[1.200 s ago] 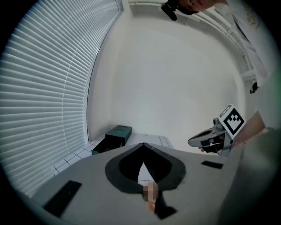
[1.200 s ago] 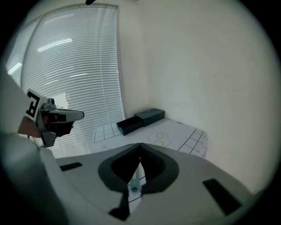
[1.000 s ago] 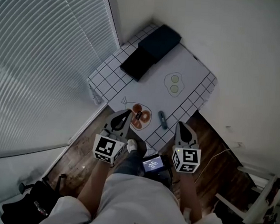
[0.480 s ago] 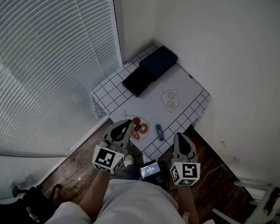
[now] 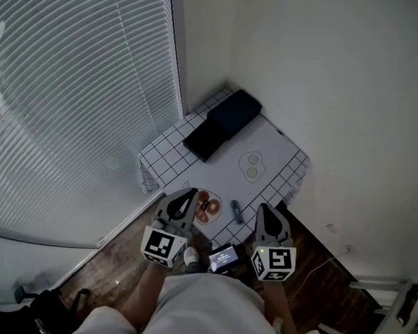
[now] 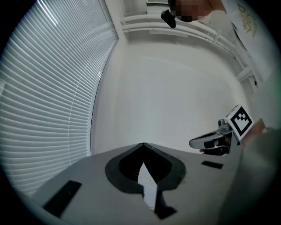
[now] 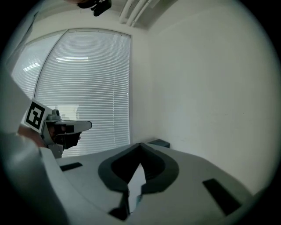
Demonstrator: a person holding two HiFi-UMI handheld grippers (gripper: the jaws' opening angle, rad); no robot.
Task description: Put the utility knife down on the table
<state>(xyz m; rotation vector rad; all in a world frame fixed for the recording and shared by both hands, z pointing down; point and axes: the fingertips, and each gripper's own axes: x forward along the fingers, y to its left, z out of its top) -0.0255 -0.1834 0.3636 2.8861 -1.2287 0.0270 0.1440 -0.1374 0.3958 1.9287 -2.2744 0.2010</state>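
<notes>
The utility knife (image 5: 238, 212), dark and bluish, lies flat on the grid-patterned tablecloth (image 5: 167, 153) near the table's front edge. Neither gripper touches it. My left gripper (image 5: 188, 194) hovers to its left above the front edge, jaws closed tip to tip with nothing between them (image 6: 143, 145). My right gripper (image 5: 265, 206) hangs to the knife's right, also shut and empty (image 7: 140, 145). Each gripper view shows the other gripper off to the side: the right gripper (image 6: 215, 141) and the left gripper (image 7: 66, 127).
Two dark flat boxes (image 5: 223, 121) lie at the table's back corner by the blinds (image 5: 71, 103). A fried-egg print (image 5: 252, 166) and a round orange item (image 5: 206, 207) mark the cloth. A small lit screen (image 5: 224, 256) sits at the person's waist. White walls close the corner.
Both grippers have risen, still shut and empty. The table now looks smaller and farther below. The knife has stayed where it lay.
</notes>
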